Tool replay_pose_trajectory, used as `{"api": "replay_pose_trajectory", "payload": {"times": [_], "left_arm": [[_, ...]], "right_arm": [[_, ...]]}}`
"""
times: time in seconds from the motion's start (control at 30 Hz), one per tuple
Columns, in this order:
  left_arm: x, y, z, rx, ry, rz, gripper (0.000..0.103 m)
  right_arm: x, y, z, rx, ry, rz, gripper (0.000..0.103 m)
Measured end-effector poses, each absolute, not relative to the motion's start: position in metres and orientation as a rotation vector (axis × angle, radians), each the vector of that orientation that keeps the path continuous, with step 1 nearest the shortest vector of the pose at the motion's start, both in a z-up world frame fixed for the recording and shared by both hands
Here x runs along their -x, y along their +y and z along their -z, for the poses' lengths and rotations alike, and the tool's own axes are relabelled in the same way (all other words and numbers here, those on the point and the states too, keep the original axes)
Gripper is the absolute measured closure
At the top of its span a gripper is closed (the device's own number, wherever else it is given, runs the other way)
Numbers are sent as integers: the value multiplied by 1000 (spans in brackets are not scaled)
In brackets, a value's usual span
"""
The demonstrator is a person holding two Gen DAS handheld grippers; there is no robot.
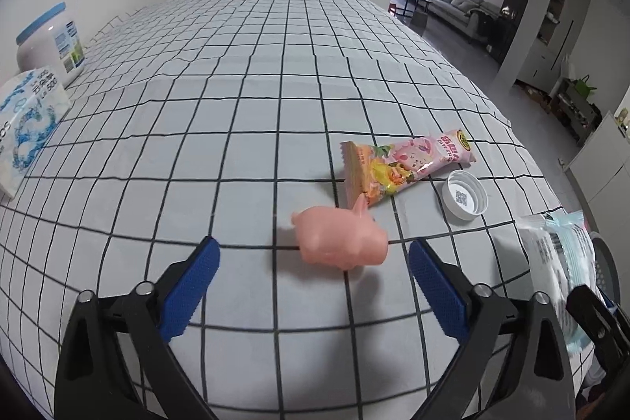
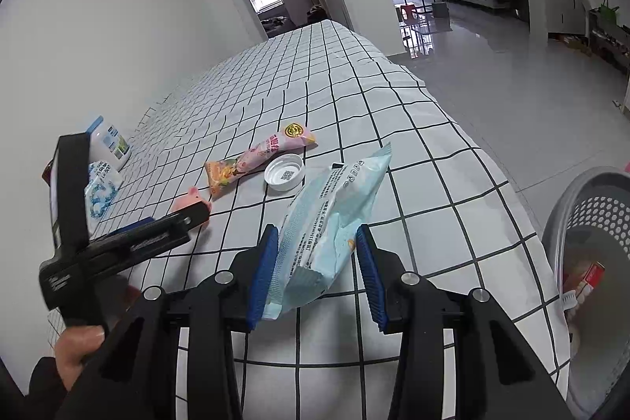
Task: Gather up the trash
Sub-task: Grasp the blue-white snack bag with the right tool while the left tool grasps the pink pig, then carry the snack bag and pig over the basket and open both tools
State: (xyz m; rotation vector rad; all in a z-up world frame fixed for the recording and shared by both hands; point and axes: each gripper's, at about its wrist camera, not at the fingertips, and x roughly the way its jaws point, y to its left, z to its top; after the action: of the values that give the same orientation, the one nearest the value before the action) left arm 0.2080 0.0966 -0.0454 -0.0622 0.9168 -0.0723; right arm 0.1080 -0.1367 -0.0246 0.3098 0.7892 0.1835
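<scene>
My left gripper (image 1: 313,254) is open, its blue pads on either side of a pink toy pig (image 1: 340,241) that lies on the checked tablecloth (image 1: 236,105). Behind the pig lie a pink and orange snack wrapper (image 1: 401,164) and a white bottle cap (image 1: 464,195). My right gripper (image 2: 317,250) is shut on a light blue wet-wipes packet (image 2: 327,219), held above the table near its right edge. The wrapper (image 2: 256,156), cap (image 2: 284,172) and pig (image 2: 193,203) also show in the right wrist view, with the left gripper (image 2: 157,235) beside the pig.
A grey perforated trash basket (image 2: 594,223) stands off the table's right edge with a red item inside. A white jar with a blue lid (image 1: 51,42) and a tissue pack (image 1: 27,121) sit at the table's left side by the wall.
</scene>
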Motion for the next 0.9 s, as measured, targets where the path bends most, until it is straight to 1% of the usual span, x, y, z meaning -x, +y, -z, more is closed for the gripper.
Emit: {"api": "replay_pose_trajectory", "payload": {"times": [0.07, 0.13, 0.17, 0.2, 0.43, 0.67, 0.9], "left_arm": [[-211, 95, 47, 53, 925, 84, 35], [-212, 93, 49, 50, 937, 101, 46], [-210, 92, 48, 47, 928, 111, 54], [-208, 90, 48, 41, 922, 114, 57], [-182, 76, 41, -1, 872, 121, 57], [-151, 59, 20, -12, 812, 154, 57], [-113, 19, 14, -32, 788, 238, 57]], "right_arm": [[-107, -138, 26, -314, 792, -183, 63], [-106, -139, 28, -319, 795, -183, 63], [-105, -139, 29, -320, 794, -182, 63], [-104, -140, 29, -322, 794, -182, 63], [-97, -146, 25, -336, 780, -182, 63], [-77, -163, 18, -346, 750, -170, 63], [-49, -195, 21, -357, 740, -137, 63]]}}
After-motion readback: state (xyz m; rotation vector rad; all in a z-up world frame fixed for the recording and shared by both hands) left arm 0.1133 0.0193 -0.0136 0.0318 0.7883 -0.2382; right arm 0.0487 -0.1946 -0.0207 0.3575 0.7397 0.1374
